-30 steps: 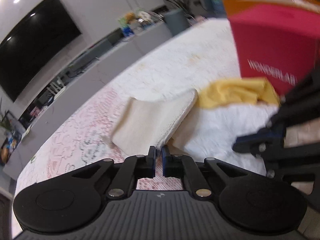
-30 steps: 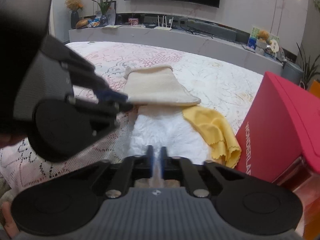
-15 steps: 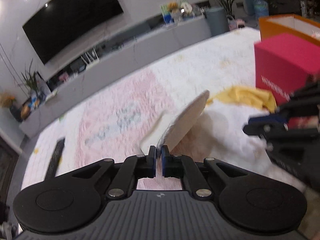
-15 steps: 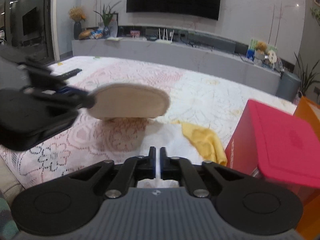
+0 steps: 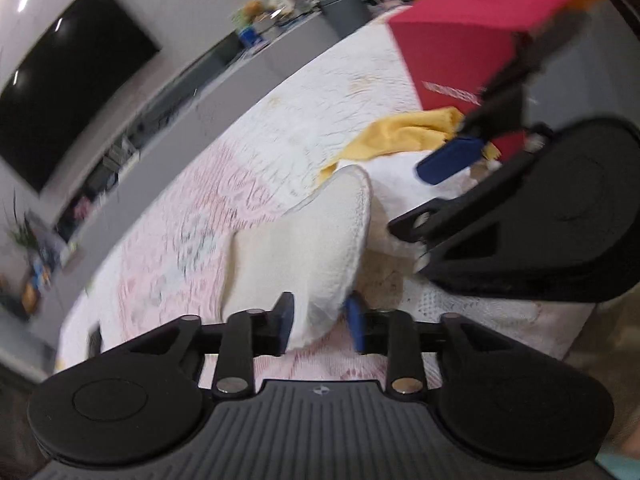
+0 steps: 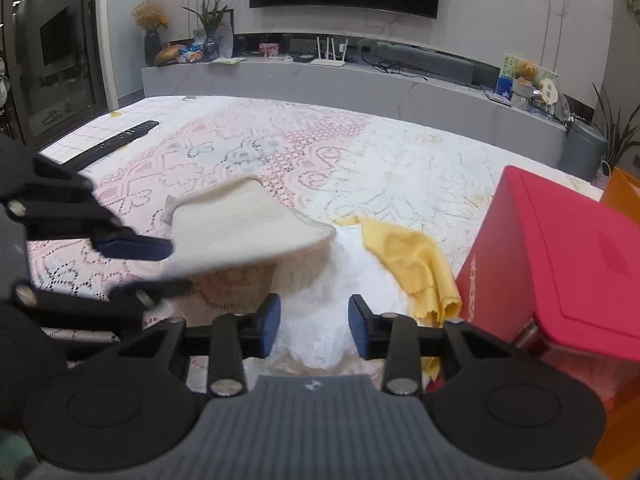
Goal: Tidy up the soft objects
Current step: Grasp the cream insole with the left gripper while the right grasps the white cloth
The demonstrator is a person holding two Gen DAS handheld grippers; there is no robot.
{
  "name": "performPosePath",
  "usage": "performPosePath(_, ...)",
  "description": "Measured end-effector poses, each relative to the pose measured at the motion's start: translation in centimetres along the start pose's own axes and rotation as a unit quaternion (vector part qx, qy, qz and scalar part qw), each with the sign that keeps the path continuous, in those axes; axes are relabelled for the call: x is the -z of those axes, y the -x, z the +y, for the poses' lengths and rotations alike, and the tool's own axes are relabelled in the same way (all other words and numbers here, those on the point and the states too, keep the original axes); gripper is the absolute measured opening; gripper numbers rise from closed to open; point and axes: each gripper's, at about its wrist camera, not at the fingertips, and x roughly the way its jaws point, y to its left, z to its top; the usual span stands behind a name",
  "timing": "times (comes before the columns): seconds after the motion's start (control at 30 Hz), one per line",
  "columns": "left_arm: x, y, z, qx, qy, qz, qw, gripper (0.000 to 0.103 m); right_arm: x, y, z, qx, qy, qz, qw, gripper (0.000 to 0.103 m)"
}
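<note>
A cream towel (image 5: 304,248) lies folded over a white cloth (image 6: 340,280) on the lace-covered table; it also shows in the right wrist view (image 6: 240,232). A yellow cloth (image 6: 416,260) lies beside the white one, also in the left wrist view (image 5: 404,136). My left gripper (image 5: 320,322) is open, its fingers on either side of the towel's near corner. My right gripper (image 6: 312,326) is open just above the white cloth's near edge. In the left wrist view the right gripper (image 5: 444,188) is at the right.
A red box (image 6: 560,264) stands at the right, with an orange box (image 6: 620,192) behind it. A black remote (image 6: 116,144) lies at the table's far left. A grey TV console (image 6: 360,80) runs along the back wall.
Both grippers have opened. The cream towel, lifted half a second ago in the left gripper, now rests folded over on the white cloth.
</note>
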Motion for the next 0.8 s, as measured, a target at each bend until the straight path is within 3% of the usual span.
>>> performPosePath(0.13, -0.2, -1.4, -1.7, -0.013, -0.054, -0.012, 0.9984, 0.045, 0.2, -1.2, 0.0, -0.018, -0.001, 0.012, 1.0, 0.038)
performPosePath(0.27, -0.1, -2.9, -2.0, -0.025, -0.062, -0.012, 0.9977, 0.045, 0.5, -1.9, -0.3, -0.021, -0.011, 0.013, 1.0, 0.045)
performPosePath(0.33, -0.1, -3.3, -1.6, -0.029, -0.051, -0.011, 0.9982, 0.034, 0.4, -2.3, -0.5, -0.026, -0.02, 0.014, 0.999, 0.046)
performPosePath(0.37, -0.1, -3.4, -1.3, -0.026, -0.043, -0.005, 0.9987, 0.021, 0.4, -2.5, -0.4, -0.026, -0.022, 0.015, 0.999, 0.046)
performPosePath(0.43, -0.1, -3.1, -0.7, -0.027, -0.023, -0.003, 0.9994, 0.016, 0.4, -2.6, -0.5, -0.031, -0.032, 0.01, 0.999, 0.047)
performPosePath(0.47, 0.0, -2.9, -0.2, -0.033, -0.009, -0.005, 0.9994, 0.009, 0.3, -2.7, -0.6, -0.033, -0.039, 0.009, 0.999, 0.046)
performPosePath(0.53, 0.0, -2.5, 0.9, -0.04, 0.026, -0.008, 0.9988, 0.007, 0.2, -3.0, -0.7, -0.036, -0.045, 0.018, 0.998, 0.034)
performPosePath(0.63, 0.1, -2.3, 2.5, -0.028, 0.081, -0.002, 0.9963, 0.006, 0.5, -3.2, -0.3, -0.025, -0.027, 0.018, 0.999, 0.032)
performPosePath(0.8, -0.1, -1.5, 3.0, -0.035, 0.092, -0.008, 0.9951, 0.006, 0.4, -2.8, -0.8, -0.03, -0.049, 0.015, 0.998, 0.005)
